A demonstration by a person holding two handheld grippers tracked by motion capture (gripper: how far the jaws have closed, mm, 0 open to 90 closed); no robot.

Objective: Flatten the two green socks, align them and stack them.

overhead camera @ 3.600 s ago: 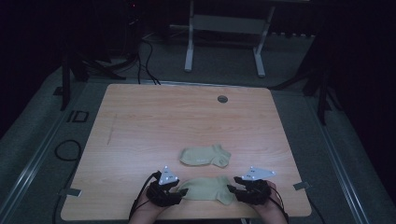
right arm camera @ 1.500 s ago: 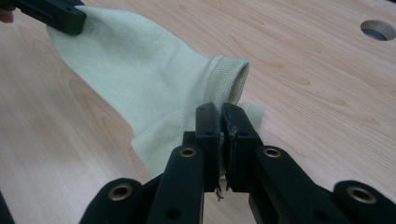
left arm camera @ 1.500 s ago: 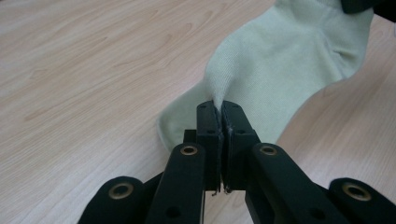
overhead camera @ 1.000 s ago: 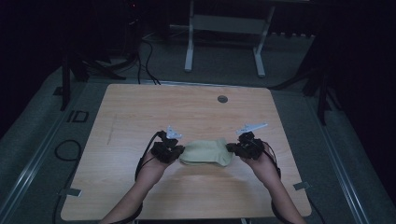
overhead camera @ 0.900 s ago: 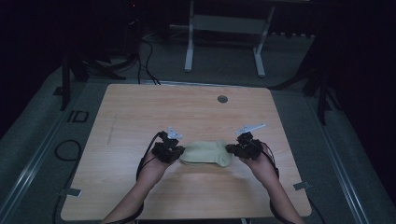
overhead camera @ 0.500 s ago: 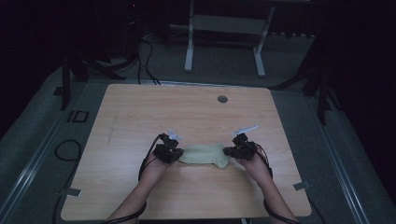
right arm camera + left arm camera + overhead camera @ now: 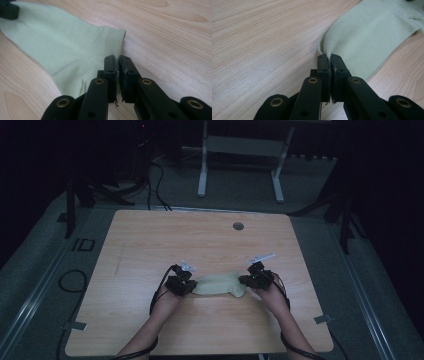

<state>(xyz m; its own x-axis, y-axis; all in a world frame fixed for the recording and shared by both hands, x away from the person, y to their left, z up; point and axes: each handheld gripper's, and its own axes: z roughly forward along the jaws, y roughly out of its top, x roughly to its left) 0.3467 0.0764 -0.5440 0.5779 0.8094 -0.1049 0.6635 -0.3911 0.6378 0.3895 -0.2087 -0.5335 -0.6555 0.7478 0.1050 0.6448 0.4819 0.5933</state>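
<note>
Sock (image 7: 218,284), pale green, lies flat on the wooden table (image 7: 150,240), just nearer the person than the table's grommet hole (image 7: 238,226). Left gripper (image 7: 181,285) pinches its toe end, right gripper (image 7: 256,280) its heel side near the cuff, both jaws clamped on fabric. Step judged: laying it down. Next: release both grips. No containers present.

Bare tabletop (image 7: 150,245) all round, small grommet (image 7: 238,226) (far edge) well apart, sock (image 7: 220,285) between hands
</note>
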